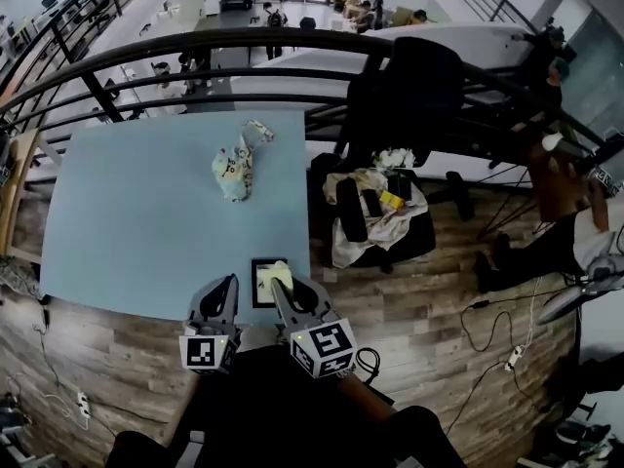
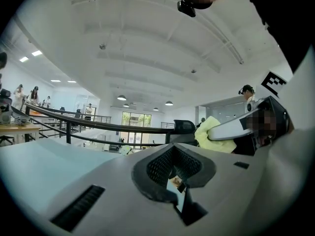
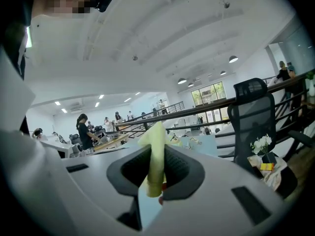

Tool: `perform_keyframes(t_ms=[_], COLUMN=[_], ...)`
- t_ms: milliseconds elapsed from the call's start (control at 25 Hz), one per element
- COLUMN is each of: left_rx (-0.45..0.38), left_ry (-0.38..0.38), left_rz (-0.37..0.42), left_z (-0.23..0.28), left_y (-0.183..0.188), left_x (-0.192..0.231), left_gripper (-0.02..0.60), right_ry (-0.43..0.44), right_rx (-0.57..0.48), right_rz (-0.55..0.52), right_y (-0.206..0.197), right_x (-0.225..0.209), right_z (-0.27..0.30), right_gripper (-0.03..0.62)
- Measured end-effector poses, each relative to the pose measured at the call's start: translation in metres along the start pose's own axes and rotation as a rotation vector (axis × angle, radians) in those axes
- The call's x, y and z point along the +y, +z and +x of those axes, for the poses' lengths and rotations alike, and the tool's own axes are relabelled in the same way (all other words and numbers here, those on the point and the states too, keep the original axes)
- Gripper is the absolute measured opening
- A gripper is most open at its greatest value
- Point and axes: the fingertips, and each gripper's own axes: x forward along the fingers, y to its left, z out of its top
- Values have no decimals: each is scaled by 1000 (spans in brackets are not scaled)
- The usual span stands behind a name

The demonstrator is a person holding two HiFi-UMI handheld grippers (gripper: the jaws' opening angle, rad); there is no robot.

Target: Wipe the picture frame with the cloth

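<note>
Yellow cloth (image 3: 156, 151) stands bunched between the jaws of the right claw (image 3: 155, 183), which is clamped on a narrow fold of it. The left claw (image 2: 177, 187) is closed on a thin edge of the small dark picture frame (image 1: 261, 286), seen almost edge-on in the left gripper view. In the head view the frame sits at the very near edge of the pale blue worktop (image 1: 146, 222), between the two claws, with the cloth touching its upper right part. Whether the frame rests on the surface or is lifted off it cannot be told. The likely trouble is that slim grip: pressure from wiping could twist the frame out of the left claw, and so close to the edge it might drop to the wooden floor (image 1: 429, 295). The cloth could also slip from its small pinch, letting hard claw tips scrape the frame's face. A crumpled patterned bundle (image 1: 234, 167) lies well apart, farther back.
</note>
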Motion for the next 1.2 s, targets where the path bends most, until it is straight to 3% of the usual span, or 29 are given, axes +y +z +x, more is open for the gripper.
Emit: perform_keyframes(t_ms=[240,560,920,1200], left_rx=[15,60,130,161], left_ry=[-104,-242,-263,-237], left_rz=[6,37,44,45], left_z=[30,51,64,76], left_y=[0,-32,-66,-85], left_x=[5,18,30,44], left_gripper=[-3,-3,-3,-3], right_ry=[-97,-198,-217,-201], right_rx=[-24,-45,-24,6], right_rz=[18,42,89,100], right_y=[6,-7,-20,-33], right_x=[-11,-19,-31,-40], right_z=[15,33,54,77], right_gripper=[58,58,58,58])
